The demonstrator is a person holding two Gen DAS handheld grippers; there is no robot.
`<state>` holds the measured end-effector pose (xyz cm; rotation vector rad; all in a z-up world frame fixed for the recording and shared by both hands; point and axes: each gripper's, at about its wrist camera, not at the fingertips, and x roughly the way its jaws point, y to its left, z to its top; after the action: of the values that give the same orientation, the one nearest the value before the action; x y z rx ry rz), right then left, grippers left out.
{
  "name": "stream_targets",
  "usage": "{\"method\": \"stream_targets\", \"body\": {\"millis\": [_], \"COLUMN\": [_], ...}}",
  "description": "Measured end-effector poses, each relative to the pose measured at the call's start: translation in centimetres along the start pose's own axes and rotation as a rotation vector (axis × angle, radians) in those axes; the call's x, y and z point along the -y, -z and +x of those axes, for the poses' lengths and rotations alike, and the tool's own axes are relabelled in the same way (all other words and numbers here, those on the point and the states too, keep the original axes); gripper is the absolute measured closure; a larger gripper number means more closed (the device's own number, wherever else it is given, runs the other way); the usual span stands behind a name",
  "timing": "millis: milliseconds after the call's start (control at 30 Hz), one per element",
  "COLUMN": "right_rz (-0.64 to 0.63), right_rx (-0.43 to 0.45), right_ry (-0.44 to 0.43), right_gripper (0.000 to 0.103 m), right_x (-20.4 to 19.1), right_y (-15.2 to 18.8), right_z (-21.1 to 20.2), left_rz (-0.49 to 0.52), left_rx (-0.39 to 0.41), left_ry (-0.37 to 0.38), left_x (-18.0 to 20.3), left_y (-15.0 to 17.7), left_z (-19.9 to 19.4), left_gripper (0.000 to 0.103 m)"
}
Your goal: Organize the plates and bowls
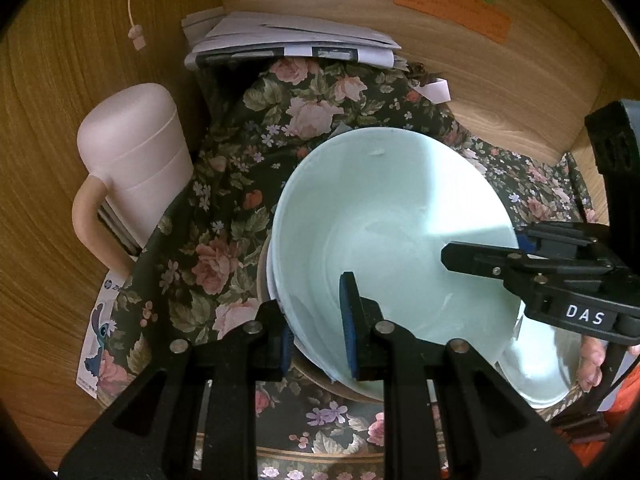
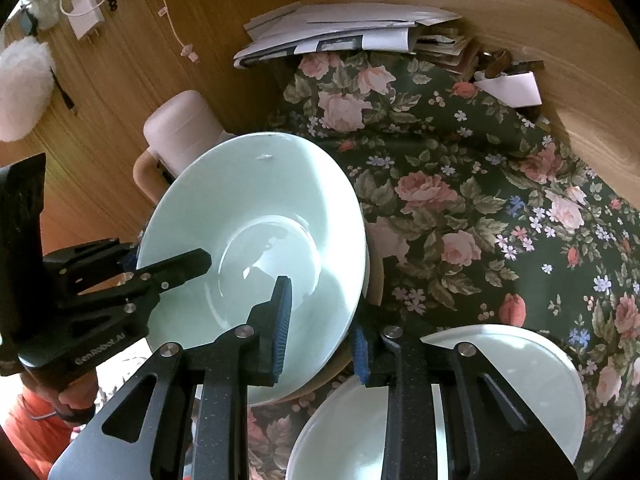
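A pale green bowl (image 1: 384,216) (image 2: 248,208) is tilted over the floral tablecloth (image 1: 224,208) (image 2: 460,200). It rests on or just above a stack of dishes, whose pale and tan rims (image 1: 272,276) (image 2: 374,276) show beneath it. My left gripper (image 1: 316,332) (image 2: 164,258) is shut on the bowl's near-left rim, one finger inside and one outside. On the opposite rim my right gripper (image 2: 320,340) (image 1: 500,246) is shut the same way. A white plate (image 2: 520,376) (image 1: 536,368) lies on the cloth beside the stack.
A pink lidded jug (image 1: 132,152) (image 2: 180,128) with a handle stands at the left by the wooden wall (image 1: 60,120). Stacked papers (image 1: 288,40) (image 2: 344,28) lie at the back. A charger and cables (image 2: 84,12) hang on the wall. A hand in an orange sleeve (image 2: 36,416) holds the left gripper.
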<state>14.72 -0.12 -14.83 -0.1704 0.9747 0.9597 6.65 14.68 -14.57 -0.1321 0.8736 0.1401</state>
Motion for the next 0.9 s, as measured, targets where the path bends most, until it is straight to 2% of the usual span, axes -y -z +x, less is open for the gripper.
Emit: {"method": "stream_targets", "body": {"millis": [300,700,900], "right_rz": [0.002,0.018,0.021], "right_rx": [0.004,0.006,0.005], "right_ry": [0.018,0.023,0.020], "right_gripper": [0.077,0.077,0.077], "right_x": [0.3,0.5,0.6], "right_y": [0.3,0.4,0.4], "right_z": [-0.5,-0.6,-0.6], "left_rz": [0.027,0.033,0.016], "left_rx": [-0.006,-0.020,-0.029], "left_ry": [-0.037,-0.049,-0.027], "left_x": [0.6,0.7,0.6], "left_y": [0.2,-0.2,-0.7], "left_z": [1.0,1.2,0.7], "left_gripper": [0.083,0.082,0.076]}}
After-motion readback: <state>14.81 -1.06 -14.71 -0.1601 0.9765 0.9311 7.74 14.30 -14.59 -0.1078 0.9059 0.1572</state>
